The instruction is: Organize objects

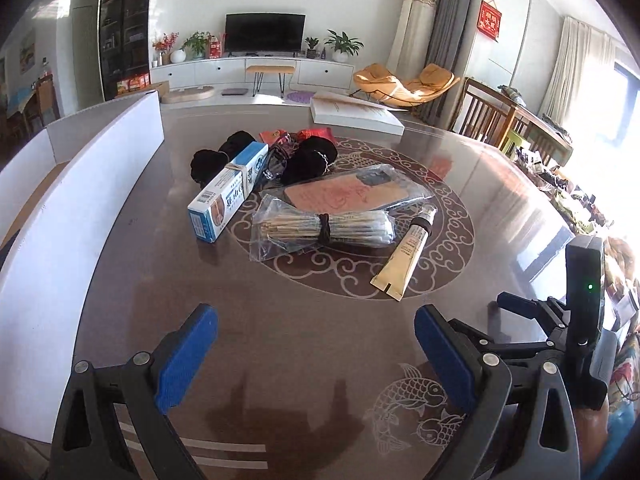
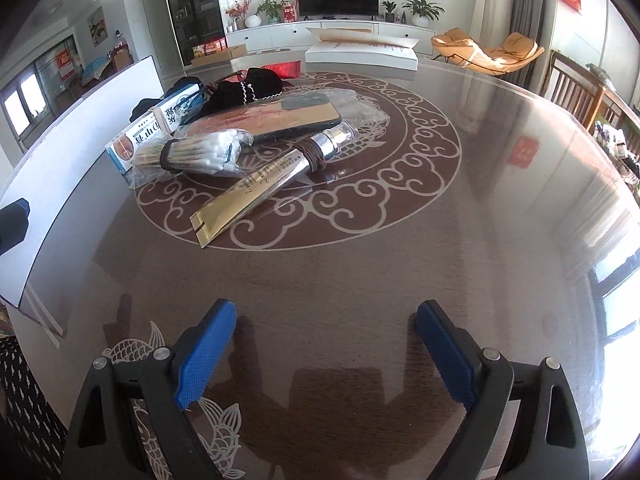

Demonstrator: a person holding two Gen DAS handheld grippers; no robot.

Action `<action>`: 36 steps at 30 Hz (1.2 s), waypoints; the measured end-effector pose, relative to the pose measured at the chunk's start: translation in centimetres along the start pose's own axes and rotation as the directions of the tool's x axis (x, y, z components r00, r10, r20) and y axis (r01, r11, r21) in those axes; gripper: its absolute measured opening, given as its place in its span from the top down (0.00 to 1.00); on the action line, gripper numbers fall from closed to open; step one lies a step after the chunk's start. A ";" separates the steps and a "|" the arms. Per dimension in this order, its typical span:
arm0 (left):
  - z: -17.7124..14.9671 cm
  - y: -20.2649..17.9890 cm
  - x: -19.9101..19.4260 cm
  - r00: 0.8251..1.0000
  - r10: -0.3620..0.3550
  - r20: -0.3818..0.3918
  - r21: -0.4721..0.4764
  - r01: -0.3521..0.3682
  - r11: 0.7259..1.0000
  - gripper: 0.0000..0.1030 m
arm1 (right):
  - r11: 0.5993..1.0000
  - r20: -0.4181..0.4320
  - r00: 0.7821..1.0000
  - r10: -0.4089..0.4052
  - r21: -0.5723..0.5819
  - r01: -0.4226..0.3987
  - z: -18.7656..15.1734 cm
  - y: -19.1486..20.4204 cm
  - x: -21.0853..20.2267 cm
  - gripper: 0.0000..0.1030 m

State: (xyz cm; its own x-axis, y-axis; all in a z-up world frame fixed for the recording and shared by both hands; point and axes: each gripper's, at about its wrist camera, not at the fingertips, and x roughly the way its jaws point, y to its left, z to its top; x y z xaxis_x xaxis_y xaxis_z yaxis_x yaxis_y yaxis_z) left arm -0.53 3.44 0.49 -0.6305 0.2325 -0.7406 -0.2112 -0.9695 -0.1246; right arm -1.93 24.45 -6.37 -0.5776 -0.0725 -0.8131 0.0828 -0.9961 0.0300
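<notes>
A pile of objects lies at the middle of the round brown table: a blue-and-white carton, a clear bag of cotton swabs, a phone case in plastic wrap, a gold tube, black cloth items and red packets. My left gripper is open and empty, hovering short of the pile. My right gripper is open and empty, near the front edge, with the gold tube ahead to its left. The right gripper also shows at the right in the left wrist view.
A white open box stands along the table's left side. A flat white box lies at the far edge. Wooden chairs stand to the right. A TV cabinet and lounge chair sit beyond the table.
</notes>
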 end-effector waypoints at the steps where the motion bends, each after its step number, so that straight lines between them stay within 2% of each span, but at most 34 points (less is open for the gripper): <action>1: -0.4 0.0 0.8 1.000 0.004 -0.016 0.003 -0.004 1.000 0.03 | 1.000 0.003 1.000 0.000 -0.002 0.000 -0.1 0.0 0.0 0.09; 7: -2.0 1.2 4.1 0.996 0.045 -0.075 -0.015 -0.046 0.999 0.03 | 0.999 0.012 1.000 -0.026 -0.024 0.026 -0.4 0.7 0.3 0.00; 12: -2.2 2.7 4.9 0.993 0.052 -0.103 -0.080 -0.060 0.995 0.03 | 0.999 0.013 1.000 -0.026 -0.030 0.026 -0.3 0.9 0.3 0.00; 18: -2.6 3.5 5.5 0.988 0.074 -0.134 -0.110 -0.089 0.990 0.03 | 0.999 0.016 0.999 -0.030 -0.026 0.031 -0.4 0.9 0.3 0.00; 28: -2.8 3.1 5.6 0.981 0.129 -0.144 -0.073 -0.140 0.987 0.03 | 0.999 0.016 0.999 -0.031 -0.026 0.031 -0.4 0.8 0.3 0.00; 36: -2.8 3.1 5.6 0.980 0.134 -0.145 -0.068 -0.145 0.987 0.03 | 0.999 0.016 0.999 -0.031 -0.025 0.031 -0.4 0.8 0.3 0.00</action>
State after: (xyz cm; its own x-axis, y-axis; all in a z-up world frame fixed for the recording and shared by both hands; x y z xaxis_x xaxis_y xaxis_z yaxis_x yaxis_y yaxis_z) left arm -2.61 1.52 -5.93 -0.5380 0.0871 -0.8385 -0.0666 -0.9959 -0.0607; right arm -1.77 23.60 -6.84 -0.5930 -0.0427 -0.8040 0.0855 -0.9963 -0.0101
